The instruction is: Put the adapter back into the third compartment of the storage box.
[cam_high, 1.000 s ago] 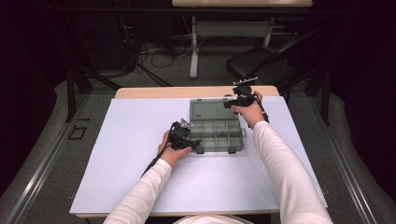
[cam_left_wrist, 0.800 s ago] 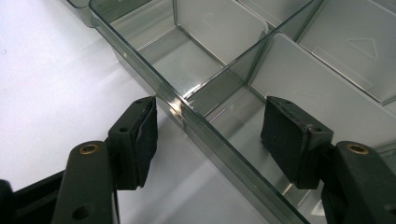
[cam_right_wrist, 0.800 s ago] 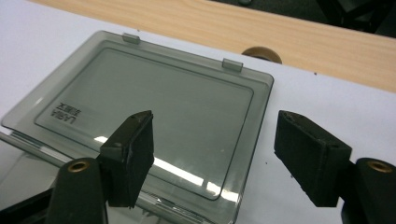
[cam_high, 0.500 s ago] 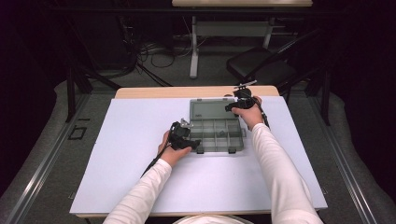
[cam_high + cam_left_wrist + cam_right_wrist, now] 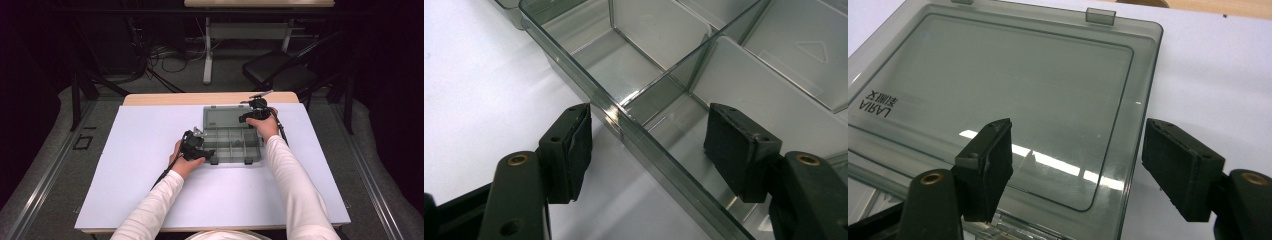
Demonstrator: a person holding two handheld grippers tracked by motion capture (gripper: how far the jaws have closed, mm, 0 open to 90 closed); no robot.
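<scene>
A clear grey compartment box (image 5: pixel 235 159) lies open on the white mat, its lid (image 5: pixel 222 117) folded back flat on the far side. My left gripper (image 5: pixel 207 154) is at the box's front left corner. In the left gripper view it (image 5: pixel 649 150) stands open astride the box's outer wall (image 5: pixel 624 127), one pad outside and one inside a compartment, neither pressing. My right gripper (image 5: pixel 248 118) hovers at the lid's right side. In the right gripper view it (image 5: pixel 1075 165) is open over the right edge of the lid (image 5: pixel 998 90), with nothing gripped.
The white mat (image 5: pixel 140 165) covers most of the wooden table (image 5: pixel 165 98), with bare room left and right of the box. Beyond the table are a dark chair (image 5: pixel 280 75), cables and a second table's leg (image 5: pixel 207 55).
My right gripper has sunk a little toward the lid and come slightly nearer the person. The left gripper and the box have stayed put.
</scene>
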